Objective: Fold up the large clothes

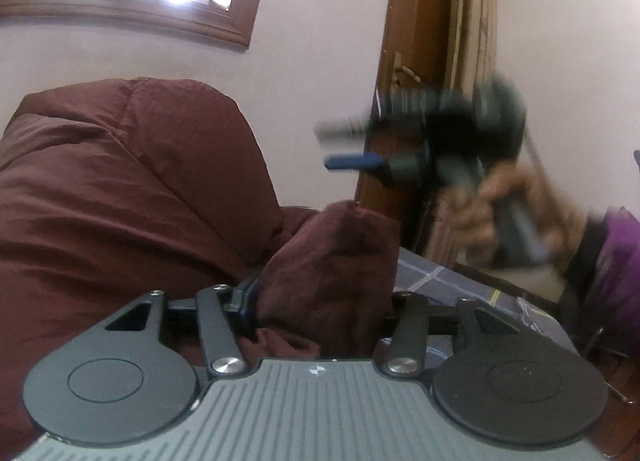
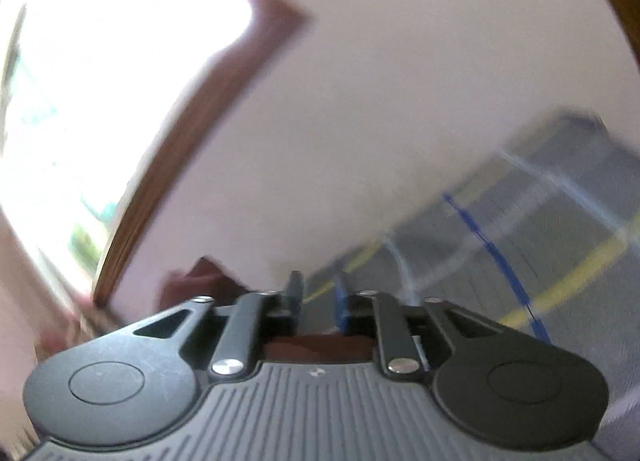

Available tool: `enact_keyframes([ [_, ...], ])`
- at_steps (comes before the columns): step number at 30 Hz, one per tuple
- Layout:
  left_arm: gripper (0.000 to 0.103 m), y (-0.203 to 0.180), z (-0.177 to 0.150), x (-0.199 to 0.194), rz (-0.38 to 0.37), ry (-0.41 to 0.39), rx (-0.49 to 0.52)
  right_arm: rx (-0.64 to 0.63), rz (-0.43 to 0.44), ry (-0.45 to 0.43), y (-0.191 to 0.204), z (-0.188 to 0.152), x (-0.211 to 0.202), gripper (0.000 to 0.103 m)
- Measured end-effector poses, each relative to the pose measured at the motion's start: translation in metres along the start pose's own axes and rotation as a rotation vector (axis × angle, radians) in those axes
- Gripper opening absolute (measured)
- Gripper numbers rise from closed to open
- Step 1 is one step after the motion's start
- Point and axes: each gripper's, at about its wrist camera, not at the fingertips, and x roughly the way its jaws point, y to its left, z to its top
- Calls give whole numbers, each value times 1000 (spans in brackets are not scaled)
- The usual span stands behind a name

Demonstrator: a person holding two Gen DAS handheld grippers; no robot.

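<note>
Here, at lower centre, my left gripper (image 1: 320, 301) is clenching a bunched maroon jacket (image 1: 120, 189). My right gripper (image 2: 318, 293) is swinging empty, fingers parted; next I'm judging it needs an opposite edge.

1. I see one garment, a dark maroon puffy jacket (image 1: 120, 189), quilted and crinkly, heaped in a tall mound at the left of my left wrist view.
2. A bunched fold of it (image 1: 336, 261) stands upright, close in front of the camera.
3. In my blurred right wrist view, a maroon patch (image 2: 200, 277) low left is probably the same jacket.
</note>
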Motion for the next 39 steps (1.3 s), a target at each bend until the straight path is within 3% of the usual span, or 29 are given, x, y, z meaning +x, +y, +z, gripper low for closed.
enact_keyframes([
  [1, 53, -2, 0, 1, 3, 0, 6, -42, 0, 44, 18, 3, 11, 95],
  [2, 56, -4, -1, 1, 5, -1, 17, -88, -14, 74, 36, 3, 24, 103],
  [5, 68, -13, -3, 2, 4, -2, 56, -192, -29, 184, 75, -2, 65, 103],
  [6, 73, -16, -3, 2, 1, -3, 73, -220, -45, 228, 85, -9, 82, 97],
  [7, 74, -19, -2, 2, -2, -4, 85, -263, -53, 278, 95, -18, 96, 54],
  [8, 75, -20, -1, 0, 1, -7, 95, -297, -64, 301, 101, -25, 103, 38],
  [9, 75, -21, 1, -4, 1, -8, 99, -353, -96, 290, 110, -30, 102, 37],
  [10, 75, -20, 4, -11, -12, -14, 88, -401, -110, 276, 115, -35, 99, 29],
  [13, 82, -11, 9, -47, -23, -48, 17, -398, -130, 254, 113, -39, 77, 23],
  [15, 87, -2, 19, -75, -5, -114, -41, -389, -142, 251, 109, -44, 69, 22],
  [18, 87, 20, 35, -103, 83, -182, -58, -350, -134, 233, 100, -48, 52, 21],
  [20, 82, 42, 41, -93, 137, -147, -68, -319, -121, 213, 95, -51, 47, 20],
  [21, 70, 54, 40, -85, 139, -101, -104, -290, -113, 197, 92, -51, 44, 20],
  [22, 66, 68, 36, -73, 119, -42, -156, -251, -102, 179, 87, -47, 43, 20],
  [24, 66, 77, 28, -64, 111, -35, -172, -150, -102, 130, 75, -45, 22, 21],
  [25, 66, 74, 27, -64, 121, -42, -155, -108, -122, 104, 72, -45, 9, 27],
  [27, 69, 68, 26, -58, 95, -46, -153, -48, -154, 89, 65, -49, -13, 64],
  [28, 69, 67, 24, -57, 88, -48, -156, -28, -175, 85, 63, -54, -23, 96],
  [29, 70, 65, 23, -57, 94, -50, -150, -12, -191, 82, 62, -59, -30, 102],
  [33, 75, 65, 17, -58, 89, -60, -159, 44, -140, 159, 64, -76, -25, 103],
  [34, 76, 64, 12, -57, 93, -62, -158, 26, -133, 187, 70, -80, -14, 102],
  [36, 78, 62, 11, -56, 96, -65, -154, -49, -111, 214, 85, -87, 12, 82],
  [37, 80, 61, 11, -57, 104, -69, -156, -123, -114, 225, 98, -88, 28, 60],
  [39, 86, 64, 13, -58, 113, -74, -183, -197, -59, 198, 114, -78, 51, 38],
])
